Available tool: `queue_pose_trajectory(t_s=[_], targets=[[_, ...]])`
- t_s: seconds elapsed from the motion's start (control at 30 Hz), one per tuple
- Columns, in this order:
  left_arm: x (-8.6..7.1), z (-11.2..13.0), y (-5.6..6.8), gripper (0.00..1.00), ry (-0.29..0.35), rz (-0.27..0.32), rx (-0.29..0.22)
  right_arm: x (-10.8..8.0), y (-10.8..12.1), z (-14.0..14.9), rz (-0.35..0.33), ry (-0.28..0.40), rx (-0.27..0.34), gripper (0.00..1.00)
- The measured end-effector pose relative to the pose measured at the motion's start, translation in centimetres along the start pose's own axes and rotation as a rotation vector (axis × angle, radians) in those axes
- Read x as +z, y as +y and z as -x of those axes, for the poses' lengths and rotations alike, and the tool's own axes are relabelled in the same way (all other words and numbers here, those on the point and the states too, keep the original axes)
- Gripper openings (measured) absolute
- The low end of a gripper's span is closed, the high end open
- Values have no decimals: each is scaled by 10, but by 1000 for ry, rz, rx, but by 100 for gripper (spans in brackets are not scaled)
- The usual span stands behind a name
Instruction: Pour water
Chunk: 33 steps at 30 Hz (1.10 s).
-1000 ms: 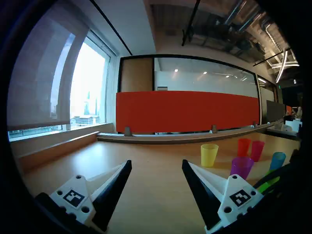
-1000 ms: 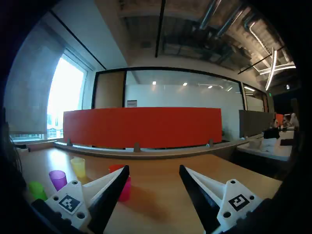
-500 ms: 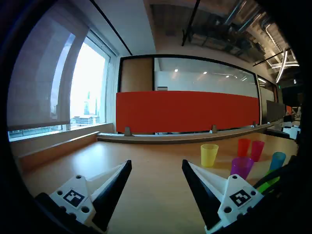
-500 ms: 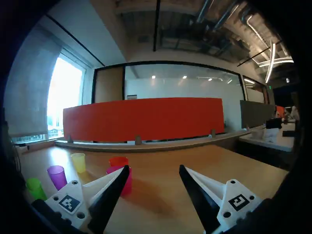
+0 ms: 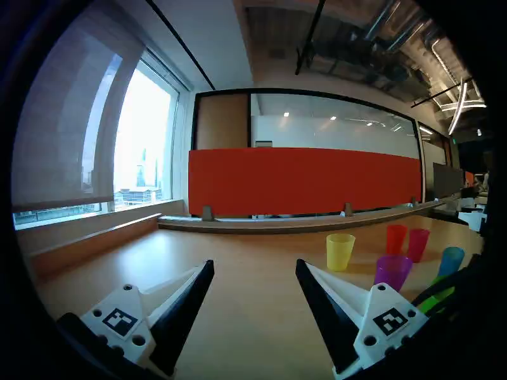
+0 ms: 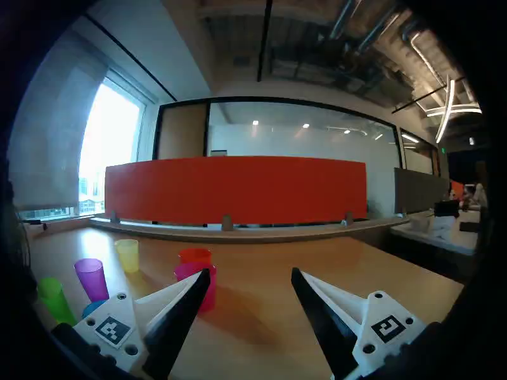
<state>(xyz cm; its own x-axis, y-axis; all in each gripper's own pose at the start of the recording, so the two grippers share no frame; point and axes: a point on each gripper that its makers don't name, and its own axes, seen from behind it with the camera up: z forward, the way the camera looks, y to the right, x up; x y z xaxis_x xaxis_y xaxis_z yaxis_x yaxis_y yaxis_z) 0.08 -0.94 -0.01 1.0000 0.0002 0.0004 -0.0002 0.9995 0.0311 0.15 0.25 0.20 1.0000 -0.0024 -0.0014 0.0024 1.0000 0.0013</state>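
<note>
Several coloured plastic cups stand on a wooden table (image 5: 247, 253). The left gripper view has them to the right: yellow cup (image 5: 340, 251), red cup (image 5: 396, 239), pink cup (image 5: 417, 244), purple cup (image 5: 392, 272), blue cup (image 5: 451, 261) and a green cup (image 5: 438, 296) at the edge. My left gripper (image 5: 253, 262) is open, empty, left of the cups. In the right gripper view the pink cup (image 6: 196, 285) stands just behind the left finger, with the red cup (image 6: 194, 255), yellow cup (image 6: 127, 254), purple cup (image 6: 91, 278), green cup (image 6: 56, 300) and blue cup (image 6: 95, 308). My right gripper (image 6: 250, 270) is open and empty.
An orange partition (image 5: 304, 180) runs along the table's far edge. A large window (image 5: 142, 152) and a low ledge lie to the left. Another desk (image 6: 437, 237) with white items stands to the right. Bare table top lies ahead of both grippers.
The right gripper view has tilted down and shifted, so the cups sit larger and the blue cup has come into sight. The left gripper has stayed still.
</note>
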Motion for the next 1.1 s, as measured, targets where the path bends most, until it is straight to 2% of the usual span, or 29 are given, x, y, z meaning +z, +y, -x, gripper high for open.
queue_pose_trajectory(t_s=[1.1], targets=[[0,0,0,96,0,0,0,-3,-2,2,-9,-2,1,99]])
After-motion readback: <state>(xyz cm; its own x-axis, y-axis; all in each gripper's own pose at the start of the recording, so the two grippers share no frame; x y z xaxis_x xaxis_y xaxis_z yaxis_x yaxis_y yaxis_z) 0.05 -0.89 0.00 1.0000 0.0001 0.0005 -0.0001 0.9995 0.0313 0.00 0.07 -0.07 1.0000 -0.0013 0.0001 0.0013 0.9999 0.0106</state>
